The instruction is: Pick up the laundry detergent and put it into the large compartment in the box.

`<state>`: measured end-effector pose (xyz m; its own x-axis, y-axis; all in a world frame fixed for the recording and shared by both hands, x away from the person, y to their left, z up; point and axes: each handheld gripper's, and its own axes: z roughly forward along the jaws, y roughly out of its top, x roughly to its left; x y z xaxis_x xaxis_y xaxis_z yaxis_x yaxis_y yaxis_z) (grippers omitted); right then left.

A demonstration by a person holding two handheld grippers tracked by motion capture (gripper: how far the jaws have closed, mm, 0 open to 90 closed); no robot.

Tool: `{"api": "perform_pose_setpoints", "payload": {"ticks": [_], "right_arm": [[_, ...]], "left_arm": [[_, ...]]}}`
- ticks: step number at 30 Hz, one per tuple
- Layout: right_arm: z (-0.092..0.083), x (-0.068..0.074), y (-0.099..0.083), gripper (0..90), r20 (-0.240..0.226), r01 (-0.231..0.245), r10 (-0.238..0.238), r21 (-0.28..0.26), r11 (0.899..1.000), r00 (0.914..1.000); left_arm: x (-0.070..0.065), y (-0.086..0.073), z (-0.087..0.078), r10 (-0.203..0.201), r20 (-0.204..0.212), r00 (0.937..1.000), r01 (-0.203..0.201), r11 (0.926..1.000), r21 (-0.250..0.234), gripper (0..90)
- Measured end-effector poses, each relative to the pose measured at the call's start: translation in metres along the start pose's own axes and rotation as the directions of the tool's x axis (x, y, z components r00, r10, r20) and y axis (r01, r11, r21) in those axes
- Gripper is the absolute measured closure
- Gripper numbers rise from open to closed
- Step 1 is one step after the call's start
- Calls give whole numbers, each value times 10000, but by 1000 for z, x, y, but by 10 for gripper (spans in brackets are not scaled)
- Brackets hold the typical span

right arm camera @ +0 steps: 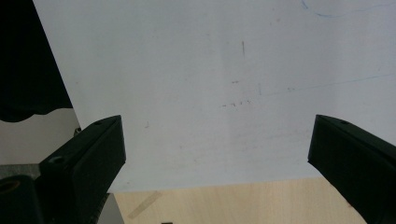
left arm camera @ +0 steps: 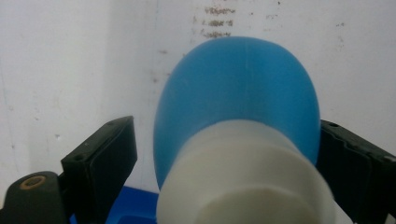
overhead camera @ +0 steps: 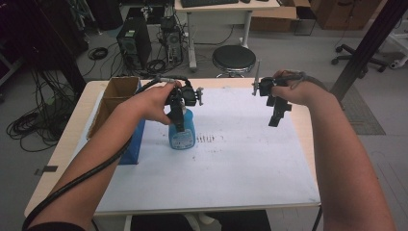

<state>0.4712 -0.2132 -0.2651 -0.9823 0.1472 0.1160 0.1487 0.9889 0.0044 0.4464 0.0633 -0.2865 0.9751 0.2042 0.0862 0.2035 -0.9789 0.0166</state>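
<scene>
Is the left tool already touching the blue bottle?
Cannot tell. In the left gripper view the blue bottle sits between the left tool; one side shows a gap, the other meets its edge.

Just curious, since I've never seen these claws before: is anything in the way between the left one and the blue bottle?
Nothing visible. The left gripper already straddles the bottle from above. One jaw looks against the bottle; a gap shows at the other.

high view: above, looking forward-down at table | left gripper view: close over blue bottle | right gripper view: facing down on white sheet, shared
</scene>
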Motion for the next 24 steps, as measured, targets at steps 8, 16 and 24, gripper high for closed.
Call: {"api": "perform_pose_setpoints", "payload": {"ticks": [8, 16, 24], "right_arm": [[0, 1, 0, 39, 16, -5, 5, 19, 10000, 10000], [0, 0, -2, 39, 22, -21, 21, 15, 10000, 10000], [3, 0, -2, 39, -41, -55, 55, -12, 10000, 10000]], "left_arm": [[-1, 2, -2, 18, -135, 9999, -17, 10000, 94, 148], [0, 1, 1, -187, -235, 9995, 191, 9996, 184, 214], [-1, 3, 1, -125, -195, 9997, 128, 9998, 122, 261]]}}
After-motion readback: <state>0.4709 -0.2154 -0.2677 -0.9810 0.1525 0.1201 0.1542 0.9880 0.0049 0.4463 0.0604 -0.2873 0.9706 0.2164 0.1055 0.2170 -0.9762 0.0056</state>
